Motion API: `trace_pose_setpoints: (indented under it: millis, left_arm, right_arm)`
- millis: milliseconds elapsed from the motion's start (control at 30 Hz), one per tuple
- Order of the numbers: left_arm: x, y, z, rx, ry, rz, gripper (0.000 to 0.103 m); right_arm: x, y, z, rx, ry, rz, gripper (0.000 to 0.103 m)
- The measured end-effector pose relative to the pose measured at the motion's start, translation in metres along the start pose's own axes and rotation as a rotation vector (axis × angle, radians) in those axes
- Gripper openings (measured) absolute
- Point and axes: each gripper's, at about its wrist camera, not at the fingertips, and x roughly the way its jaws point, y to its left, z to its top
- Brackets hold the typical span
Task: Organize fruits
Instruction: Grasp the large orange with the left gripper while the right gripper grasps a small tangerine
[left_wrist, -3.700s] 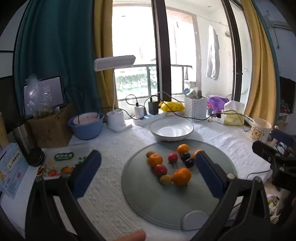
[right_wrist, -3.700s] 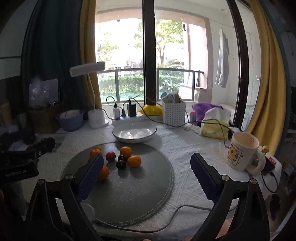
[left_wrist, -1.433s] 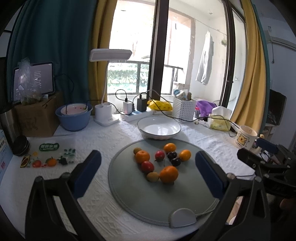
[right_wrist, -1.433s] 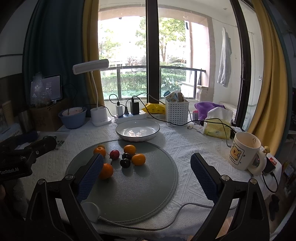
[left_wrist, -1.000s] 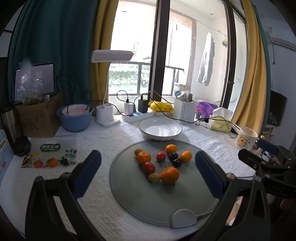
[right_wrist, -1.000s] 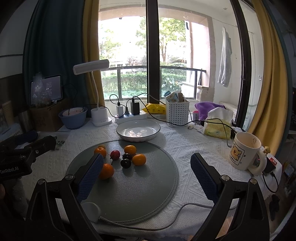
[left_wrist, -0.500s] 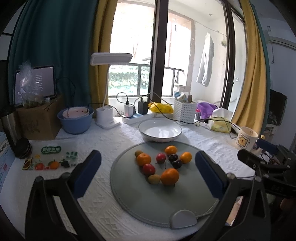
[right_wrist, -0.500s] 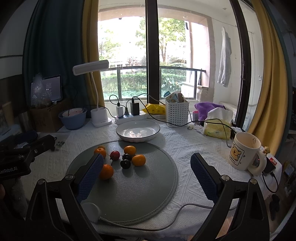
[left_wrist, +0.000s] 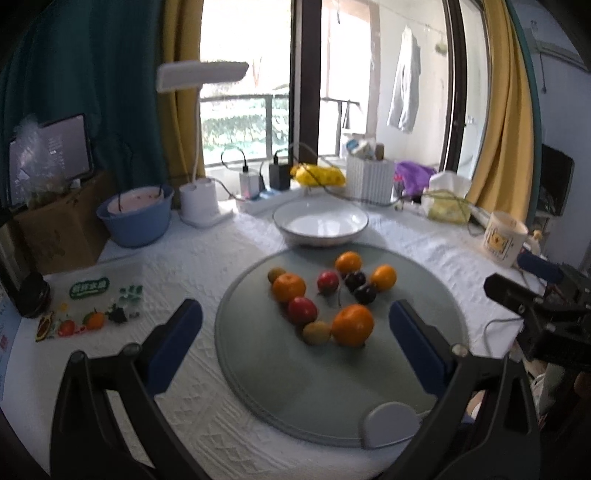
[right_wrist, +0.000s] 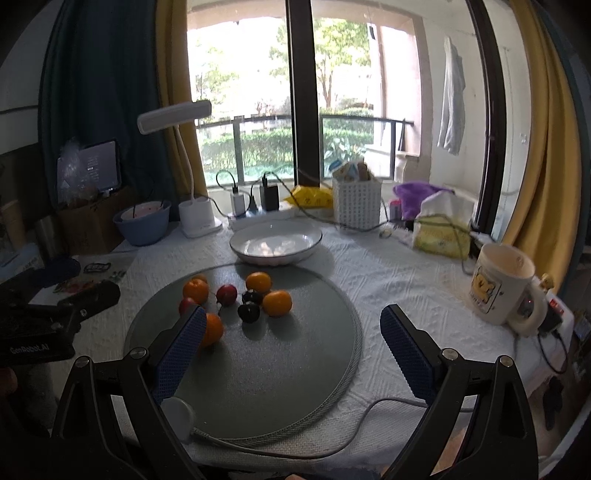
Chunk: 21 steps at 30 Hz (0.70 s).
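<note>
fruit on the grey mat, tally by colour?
Orange fruits: 4
Red fruits: 2
Dark purple fruits: 2
Small brownish-green fruits: 2
Total: 10, all on the grey mat; white bowl holds none.

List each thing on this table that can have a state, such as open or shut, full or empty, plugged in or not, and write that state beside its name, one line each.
Left tongs: open, holding nothing.
Right tongs: open, holding nothing.
White plate: empty, upright.
Fruits: loose on the round grey mat, none in the plate.
Cream mug: upright; contents hidden.
Desk lamp: cannot tell if lit.
Chargers: plugged into the power strip.
Blue bowl: holds a smaller pink bowl.
</note>
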Motion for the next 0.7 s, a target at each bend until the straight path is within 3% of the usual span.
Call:
trace_pose_setpoints:
  millis: [233,400,700]
  left_arm:
    - [0.039,0.003,-0.014,-0.009,0.105,-0.008,0.102]
    - [0.058,0.005,-0.019,-0.02,0.159,-0.026,0.1]
    - [0.081,-0.018,-0.008,0.02,0.208,-0.106,0.087]
  right_arm:
    - [0.037,-0.005,-0.007,0.005,0.091,0.018,0.081]
    - [0.063,-0.002,-0.009,0.0,0.142,0.038,0.078]
    - [0.1,-0.007,-0.001,0.006,0.186,0.057,0.075]
